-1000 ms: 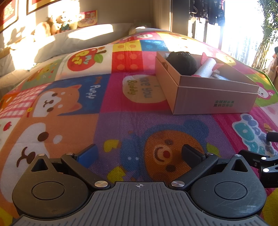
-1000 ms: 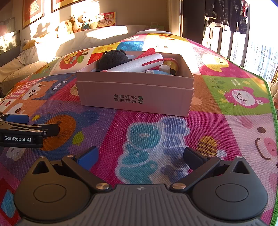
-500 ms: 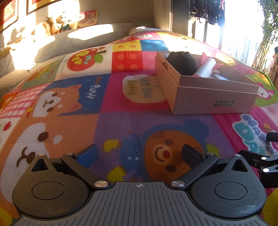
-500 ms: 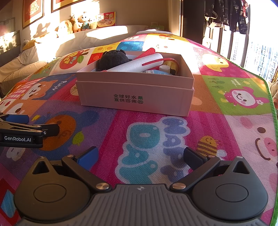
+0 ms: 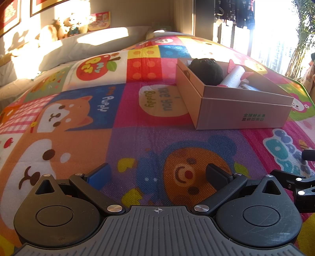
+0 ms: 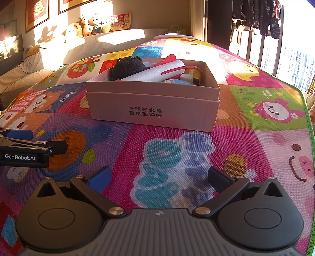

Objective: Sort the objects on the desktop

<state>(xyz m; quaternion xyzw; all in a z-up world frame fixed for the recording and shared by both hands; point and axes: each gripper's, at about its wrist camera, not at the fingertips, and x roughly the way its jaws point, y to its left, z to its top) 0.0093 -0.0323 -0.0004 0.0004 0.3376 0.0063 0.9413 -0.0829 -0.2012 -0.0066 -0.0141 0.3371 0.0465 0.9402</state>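
Observation:
A pale cardboard box (image 6: 153, 110) (image 5: 242, 112) with green print stands on the colourful cartoon mat (image 6: 167, 157). Inside it lie a black plush toy (image 6: 128, 67) (image 5: 205, 70), a white foam roll with red felt (image 6: 155, 73) (image 5: 233, 76), a small white-capped bottle (image 6: 186, 77) and other items half hidden by the wall. My left gripper (image 5: 157, 175) is open, low over the mat, well short of the box, which lies ahead to its right. My right gripper (image 6: 158, 176) is open too, straight in front of the box, nothing between its fingers.
The left gripper's fingers (image 6: 55, 146) reach in from the left edge of the right wrist view. Pillows (image 5: 88, 45) and stuffed toys (image 6: 92, 25) line the headboard. The mat's green edge (image 6: 307, 126) runs along the right. Hanging clothes (image 6: 256, 13) and windows stand at the back right.

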